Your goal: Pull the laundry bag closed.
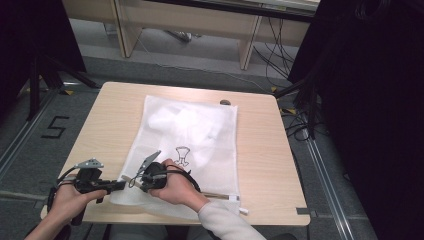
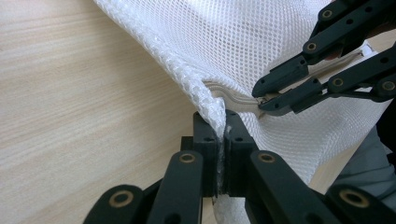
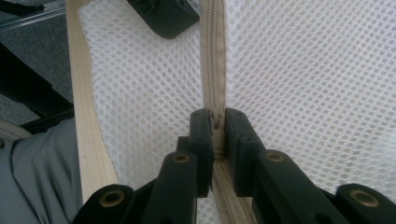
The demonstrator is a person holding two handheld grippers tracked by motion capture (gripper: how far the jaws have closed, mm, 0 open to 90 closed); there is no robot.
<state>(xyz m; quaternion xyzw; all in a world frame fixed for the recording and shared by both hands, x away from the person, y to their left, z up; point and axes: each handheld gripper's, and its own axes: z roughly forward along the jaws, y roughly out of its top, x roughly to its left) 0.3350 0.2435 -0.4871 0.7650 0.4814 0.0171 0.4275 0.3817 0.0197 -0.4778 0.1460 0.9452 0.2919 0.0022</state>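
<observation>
Both tools clamped on mesh bag at near counter (image 1: 280,150) edge.
Left tool (image 2: 222,128) pinching bag (image 1: 190,135) corner; right tool (image 3: 218,122) gripping zipper (image 3: 214,56) pull.

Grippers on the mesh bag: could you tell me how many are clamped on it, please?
2. The left gripper pinches the corner of the mesh bag at the table's near left edge; the right gripper is shut on the zipper just beside it.

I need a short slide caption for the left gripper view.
Left tool pinches the corner of the white mesh bag while the right tool grips its zipper pull.
</observation>
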